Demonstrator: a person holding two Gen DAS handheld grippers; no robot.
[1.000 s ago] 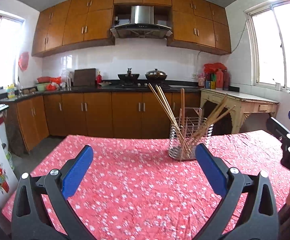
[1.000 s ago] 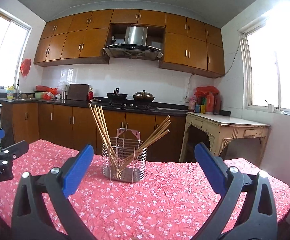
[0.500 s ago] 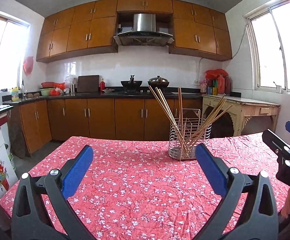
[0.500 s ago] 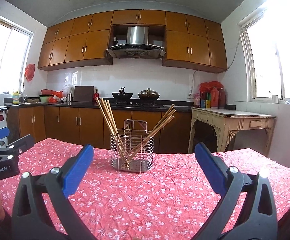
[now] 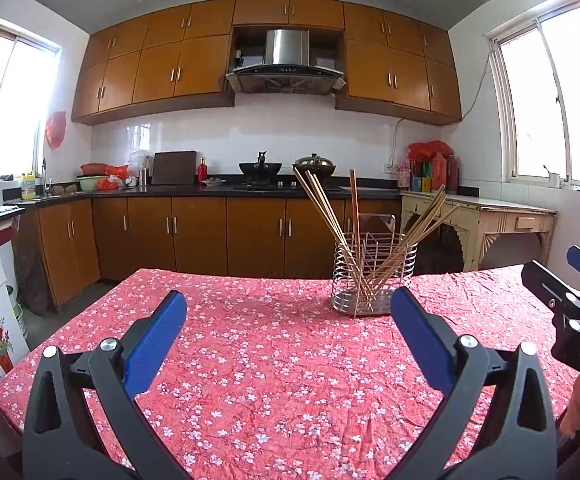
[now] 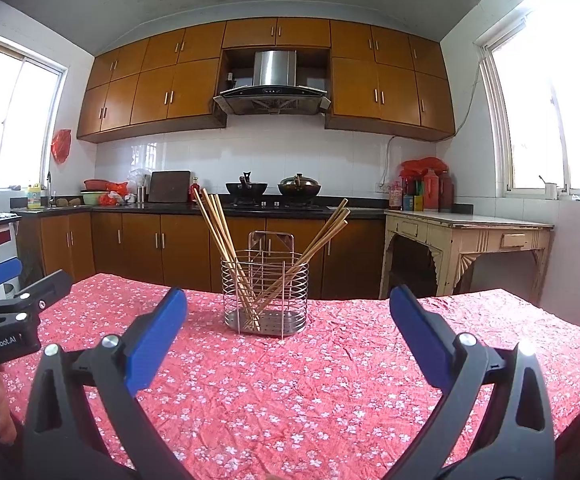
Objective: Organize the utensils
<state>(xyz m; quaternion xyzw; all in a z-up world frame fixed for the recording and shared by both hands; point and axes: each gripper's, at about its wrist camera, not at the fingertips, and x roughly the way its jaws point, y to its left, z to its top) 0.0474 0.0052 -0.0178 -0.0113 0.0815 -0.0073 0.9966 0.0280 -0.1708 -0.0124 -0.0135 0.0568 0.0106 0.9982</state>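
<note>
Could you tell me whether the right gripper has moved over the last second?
Yes. In its own view the wire holder and cabinets have slid rightward and lower, so the right gripper has swung left and tilted up.

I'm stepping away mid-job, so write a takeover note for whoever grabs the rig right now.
Left hand-held gripper: open, empty, above the tablecloth.
Right hand-held gripper: open, empty, level with the left one.
Wire utensil holder stands upright on the red floral tablecloth, ahead of both grippers.
Chopsticks are in the holder, fanned out in loose bunches leaning left and right.
Done: no utensils lie loose on the cloth in view.
Left: probably gather and straighten the splayed chopsticks; nothing is gripped yet.
</note>
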